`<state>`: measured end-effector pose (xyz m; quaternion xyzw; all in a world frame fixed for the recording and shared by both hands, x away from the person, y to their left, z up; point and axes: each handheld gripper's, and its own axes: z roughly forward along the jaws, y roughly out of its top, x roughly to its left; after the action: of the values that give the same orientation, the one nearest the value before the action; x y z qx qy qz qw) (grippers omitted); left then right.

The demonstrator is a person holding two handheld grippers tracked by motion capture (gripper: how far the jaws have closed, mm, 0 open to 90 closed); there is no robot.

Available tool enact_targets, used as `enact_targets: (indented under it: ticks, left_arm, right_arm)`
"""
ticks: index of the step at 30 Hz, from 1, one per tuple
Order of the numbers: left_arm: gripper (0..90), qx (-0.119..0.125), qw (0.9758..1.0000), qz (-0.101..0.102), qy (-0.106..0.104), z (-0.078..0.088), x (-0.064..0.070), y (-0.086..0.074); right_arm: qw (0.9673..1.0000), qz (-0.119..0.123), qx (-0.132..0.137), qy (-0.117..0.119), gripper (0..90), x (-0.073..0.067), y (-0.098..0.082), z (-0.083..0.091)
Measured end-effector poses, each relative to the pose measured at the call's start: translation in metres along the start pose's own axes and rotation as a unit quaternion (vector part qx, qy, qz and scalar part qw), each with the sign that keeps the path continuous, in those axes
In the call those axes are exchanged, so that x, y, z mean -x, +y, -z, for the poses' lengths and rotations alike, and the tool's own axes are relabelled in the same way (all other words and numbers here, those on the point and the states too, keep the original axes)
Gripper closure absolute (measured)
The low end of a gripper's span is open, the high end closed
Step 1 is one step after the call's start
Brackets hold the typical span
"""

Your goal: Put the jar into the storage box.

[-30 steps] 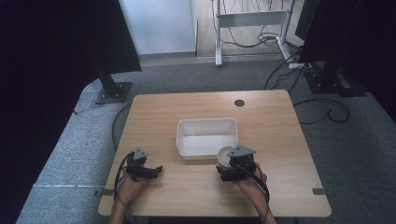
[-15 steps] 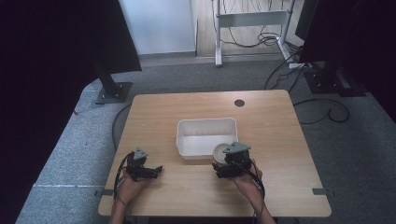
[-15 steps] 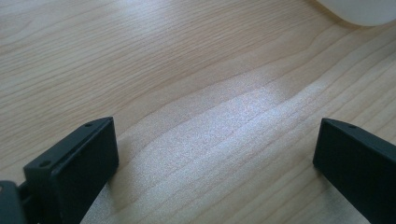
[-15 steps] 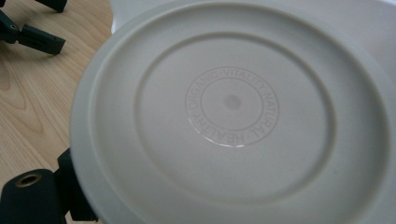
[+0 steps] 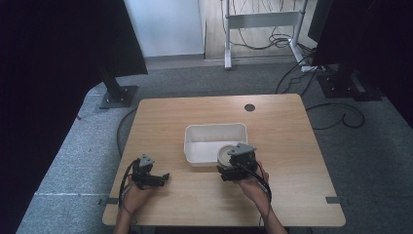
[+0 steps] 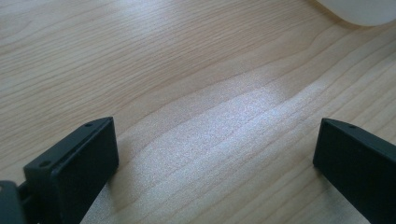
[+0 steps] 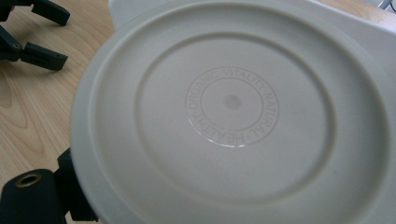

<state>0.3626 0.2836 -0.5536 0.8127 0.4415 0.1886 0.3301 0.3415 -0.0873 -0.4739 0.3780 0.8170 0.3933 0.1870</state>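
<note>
One white lid [image 7: 233,116] sits clamped in the right gripper [image 5: 233,163], at the tub's [image 5: 204,134] near right corner. Left gripper [image 5: 160,178] rests on the counter [image 5: 272,122], jaws wide, left of the tub.

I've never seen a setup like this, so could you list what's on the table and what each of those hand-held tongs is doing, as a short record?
Surface: wooden table
Container: white rectangular tub, near the table's middle
Held item: round white lid, embossed lettering at its centre, at the tub's near right corner
Right tongs: holding the lid over the tub's edge
Left tongs: jaws wide apart, nothing between them, low over bare wood left of the tub
Hands: one on each tool
</note>
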Motion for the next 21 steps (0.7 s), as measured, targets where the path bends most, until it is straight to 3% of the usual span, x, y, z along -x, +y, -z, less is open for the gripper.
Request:
enact_targets:
  ticks: [21]
  left_arm:
    - [0.0,0.0,1.0,0.0,-0.001,0.0,0.0,0.0]
  right_arm:
    - [1.0,0.002,0.002,0.0,9.4,-0.004,0.021,-0.026]
